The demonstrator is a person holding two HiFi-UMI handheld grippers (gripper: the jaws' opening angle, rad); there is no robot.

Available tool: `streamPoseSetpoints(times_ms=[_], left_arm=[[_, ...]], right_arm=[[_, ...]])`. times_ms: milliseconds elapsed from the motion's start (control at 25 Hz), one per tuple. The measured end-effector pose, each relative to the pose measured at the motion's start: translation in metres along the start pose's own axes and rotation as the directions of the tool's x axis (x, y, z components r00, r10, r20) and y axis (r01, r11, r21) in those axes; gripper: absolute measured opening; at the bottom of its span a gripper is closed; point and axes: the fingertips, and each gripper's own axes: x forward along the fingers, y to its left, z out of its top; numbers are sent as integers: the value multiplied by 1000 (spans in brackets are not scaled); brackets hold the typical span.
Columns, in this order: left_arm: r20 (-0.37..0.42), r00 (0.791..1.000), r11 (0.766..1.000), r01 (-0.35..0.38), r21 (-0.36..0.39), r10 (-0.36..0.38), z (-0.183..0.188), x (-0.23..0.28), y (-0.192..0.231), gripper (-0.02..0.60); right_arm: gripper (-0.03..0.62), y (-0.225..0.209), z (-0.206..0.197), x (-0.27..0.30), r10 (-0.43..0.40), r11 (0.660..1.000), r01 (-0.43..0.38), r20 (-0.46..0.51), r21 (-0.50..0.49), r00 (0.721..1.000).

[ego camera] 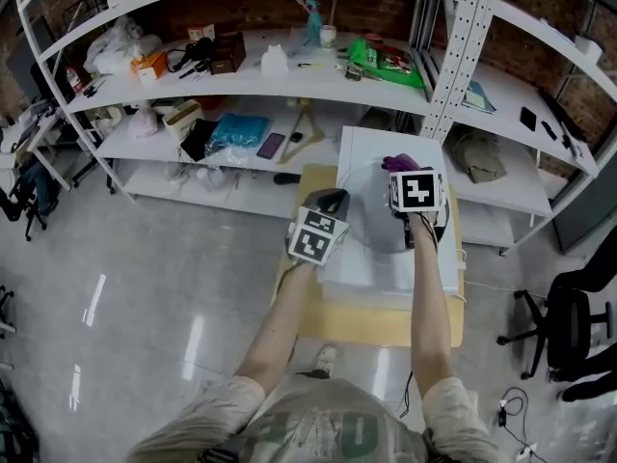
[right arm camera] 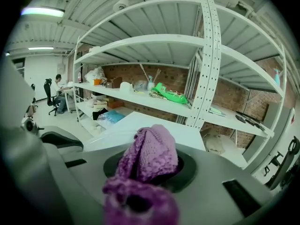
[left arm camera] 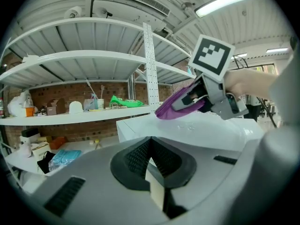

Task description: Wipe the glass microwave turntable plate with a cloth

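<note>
The glass turntable plate shows as a clear, greyish disc held above a white box. My left gripper grips its near-left rim with the jaws closed. In the left gripper view the plate stretches away from my left gripper, with a few droplets on it. My right gripper is shut on a purple knitted cloth at the plate's far side. The cloth bunches out of the right gripper. From the left gripper view, the cloth lies against the plate's far part.
The white box rests on a small wooden table. White shelves with clutter stand behind and to both sides. A black office chair is at the right. A seated person is far off.
</note>
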Motion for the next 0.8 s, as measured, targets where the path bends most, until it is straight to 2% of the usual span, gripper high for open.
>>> streamPoseSetpoints(times_ms=[120, 320, 480, 800], left_arm=[[-11, 1000, 1000, 0, 5, 0, -4, -1, -1, 0], [-7, 1000, 1000, -1, 5, 1, -3, -2, 0, 0], [-9, 1000, 1000, -3, 4, 3, -3, -2, 3, 0], [-49, 999, 999, -12, 36, 14, -5, 2, 5, 0]], right_arm=[[54, 2, -3, 12, 11, 1000, -11, -19, 8, 1000], [54, 29, -9, 16, 133, 990, -132, -43, 42, 990], [54, 15, -19, -2, 45, 999, -46, -67, -13, 997], [54, 36, -50, -57, 31, 999, -33, -62, -35, 998]])
